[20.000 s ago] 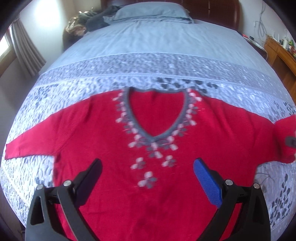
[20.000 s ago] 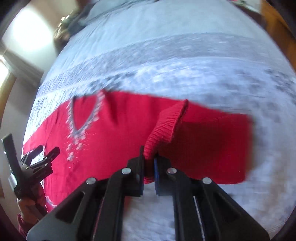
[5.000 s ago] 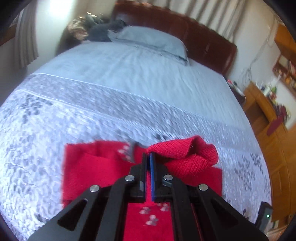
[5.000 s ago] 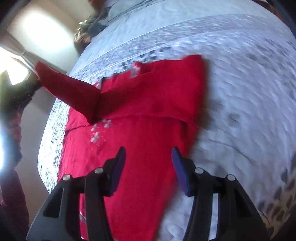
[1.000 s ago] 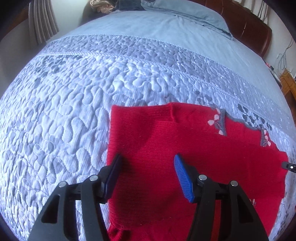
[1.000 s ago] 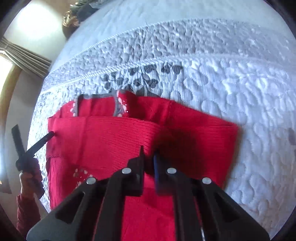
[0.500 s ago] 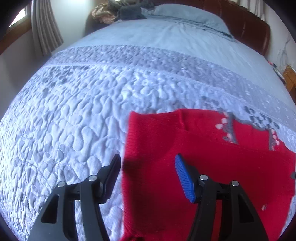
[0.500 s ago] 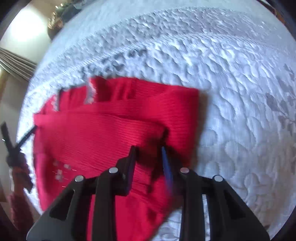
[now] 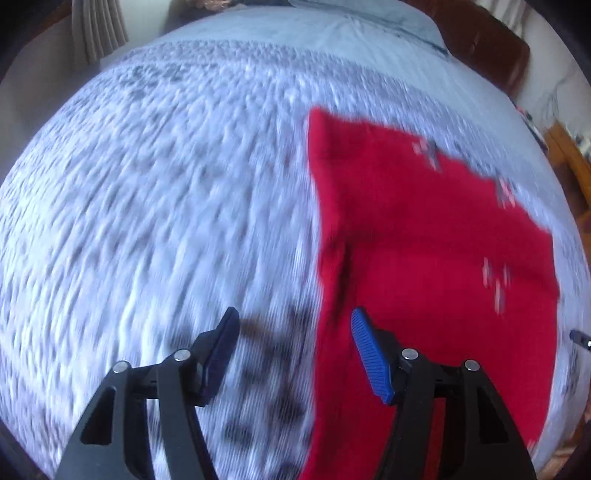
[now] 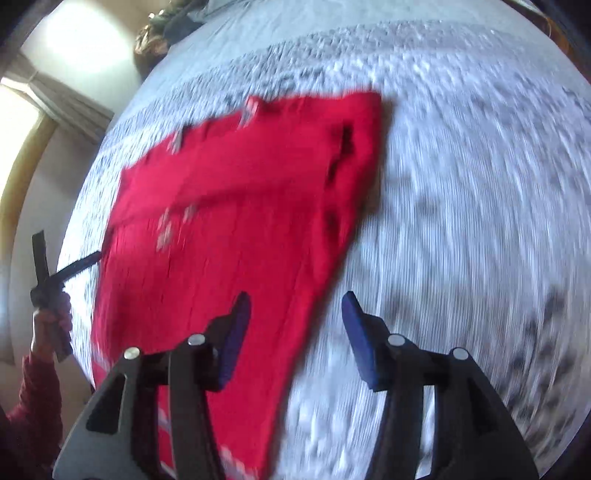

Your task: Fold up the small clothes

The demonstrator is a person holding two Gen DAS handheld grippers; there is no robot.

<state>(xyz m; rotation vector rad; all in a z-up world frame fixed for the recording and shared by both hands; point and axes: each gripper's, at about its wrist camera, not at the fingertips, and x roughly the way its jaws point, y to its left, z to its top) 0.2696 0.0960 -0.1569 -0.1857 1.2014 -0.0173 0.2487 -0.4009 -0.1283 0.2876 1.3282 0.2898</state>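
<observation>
A red knit sweater (image 9: 424, 240) with a grey-and-white flower pattern lies folded into a rough rectangle on the quilted grey bedspread (image 9: 147, 184). My left gripper (image 9: 293, 325) is open and hovers over the sweater's left edge, one finger above the quilt and the blue pad (image 9: 369, 354) above red knit. In the right wrist view my right gripper (image 10: 295, 306) hangs over the sweater's (image 10: 240, 221) right edge. Its jaws are opening and nothing is pinched between them. The left gripper (image 10: 62, 273) shows there at the far left, held by a hand in a red sleeve. Both views are motion-blurred.
A pillow (image 9: 369, 18) and a brown headboard (image 9: 487, 48) lie at the far end of the bed. Wooden furniture (image 9: 569, 155) stands to the right, a curtain (image 9: 99, 29) to the left. A heap of clothes (image 10: 162, 33) sits near the head end.
My right gripper let go of the red knit, opened and slid towards the sweater's right edge. My left gripper, still open, slid to the sweater's left edge.
</observation>
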